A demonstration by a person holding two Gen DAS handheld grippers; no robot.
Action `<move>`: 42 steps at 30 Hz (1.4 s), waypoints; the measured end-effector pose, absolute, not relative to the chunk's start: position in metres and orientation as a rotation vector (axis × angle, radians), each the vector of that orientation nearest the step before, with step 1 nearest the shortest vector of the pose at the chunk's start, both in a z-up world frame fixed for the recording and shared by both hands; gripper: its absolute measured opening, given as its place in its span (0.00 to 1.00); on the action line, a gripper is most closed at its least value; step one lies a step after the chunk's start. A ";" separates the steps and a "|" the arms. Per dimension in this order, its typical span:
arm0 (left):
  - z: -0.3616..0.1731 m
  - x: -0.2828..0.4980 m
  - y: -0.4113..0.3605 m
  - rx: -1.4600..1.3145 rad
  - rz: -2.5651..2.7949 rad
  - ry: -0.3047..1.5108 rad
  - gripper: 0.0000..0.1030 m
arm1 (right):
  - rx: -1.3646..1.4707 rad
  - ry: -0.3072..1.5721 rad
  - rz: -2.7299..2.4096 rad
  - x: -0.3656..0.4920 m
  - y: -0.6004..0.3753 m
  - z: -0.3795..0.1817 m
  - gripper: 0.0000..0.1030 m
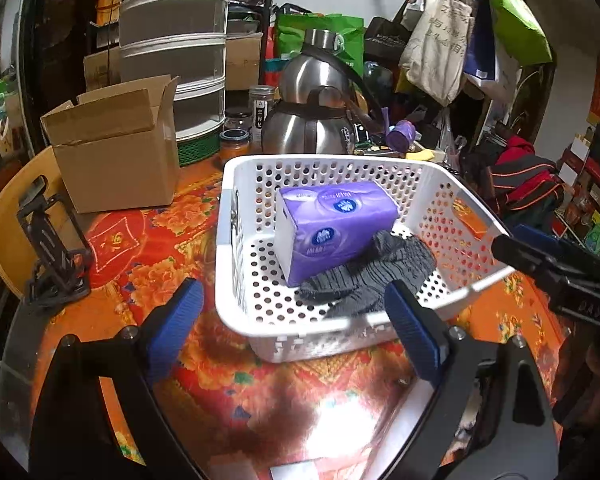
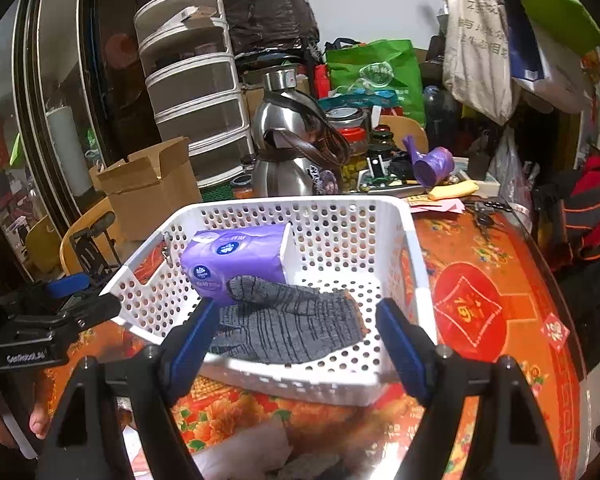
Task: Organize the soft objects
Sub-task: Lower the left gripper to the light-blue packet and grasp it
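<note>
both claws are spread wide with nothing between their blue pads. the left gripper hangs at the near left corner of the white basket, and the right gripper hovers over the basket's near rim, with the grey sock lying right below it.

the basket sits near the middle of the round table. inside it, a purple tissue pack lies toward the back, and the sock is draped on the basket floor with one end touching the pack's near edge. so two soft things look stowed already – my guess is the step in hand is a release just finished, or a pause before fetching the next piece.

something pale and soft, with a scrap of grey knit beside it, shows at the near edge of the table under the right gripper; it may be the next item, though it's too cut off to be sure. picking it up would call for lowering and closing on a bunched part, then lifting over the rim.

the table wears a glossy red and orange flowered cover – slick, with glare. a cardboard box stands at the far left edge, a steel kettle behind the basket, then stacked plastic drawers and hanging bags in a very crowded room.
</note>
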State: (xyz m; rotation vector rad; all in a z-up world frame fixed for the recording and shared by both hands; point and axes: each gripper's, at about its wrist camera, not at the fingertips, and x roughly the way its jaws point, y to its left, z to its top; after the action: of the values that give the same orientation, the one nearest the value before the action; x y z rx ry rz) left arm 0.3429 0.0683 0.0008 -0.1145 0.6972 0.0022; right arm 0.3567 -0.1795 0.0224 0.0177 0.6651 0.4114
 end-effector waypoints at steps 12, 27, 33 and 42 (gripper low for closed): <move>-0.017 0.271 0.055 -0.111 -0.033 0.719 0.88 | -0.010 0.640 0.417 0.286 -0.190 0.010 0.78; -0.069 0.135 0.050 -0.137 -0.041 0.736 0.88 | 0.042 0.642 0.490 0.149 -0.186 -0.037 0.78; -0.088 0.087 0.060 -0.129 -0.042 0.761 0.88 | 0.076 0.631 0.581 0.100 -0.166 -0.047 0.78; -0.081 0.075 0.035 -0.136 -0.107 0.732 0.88 | 0.057 0.611 0.540 0.072 -0.184 -0.041 0.78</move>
State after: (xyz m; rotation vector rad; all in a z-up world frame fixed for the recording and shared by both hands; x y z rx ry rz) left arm 0.0748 0.0352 -0.0808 -0.1357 0.7322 -0.1073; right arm 0.0716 -0.1843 -0.0412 0.0575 0.6106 0.5401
